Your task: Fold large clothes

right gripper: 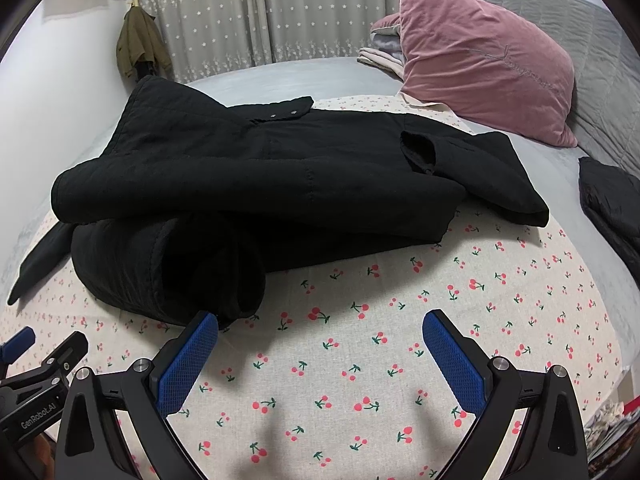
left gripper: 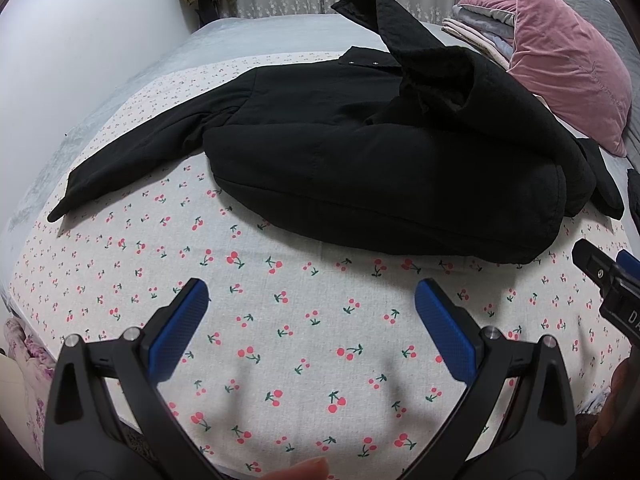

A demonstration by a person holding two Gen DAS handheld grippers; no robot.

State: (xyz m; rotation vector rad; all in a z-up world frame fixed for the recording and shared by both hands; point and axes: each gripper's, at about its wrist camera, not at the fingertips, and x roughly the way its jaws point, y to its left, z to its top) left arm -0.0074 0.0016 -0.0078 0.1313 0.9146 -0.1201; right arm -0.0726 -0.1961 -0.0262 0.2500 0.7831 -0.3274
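A black padded jacket (left gripper: 360, 168) lies partly folded on a cherry-print cloth (left gripper: 304, 340) on the bed. One sleeve (left gripper: 132, 160) stretches out to the left; the other side is folded over the body. My left gripper (left gripper: 312, 300) is open and empty, above the cloth short of the jacket's hem. In the right wrist view the jacket (right gripper: 260, 192) lies ahead, its rolled hem close to my left finger. My right gripper (right gripper: 320, 332) is open and empty over the cloth (right gripper: 360, 380). Each gripper shows at the other view's edge.
A pink velvet pillow (right gripper: 484, 60) and folded linens (right gripper: 384, 52) sit at the back right on the grey bedsheet (right gripper: 288, 76). Another dark garment (right gripper: 612, 208) lies at the right. A wall runs along the left; curtains (right gripper: 260, 12) hang behind the bed.
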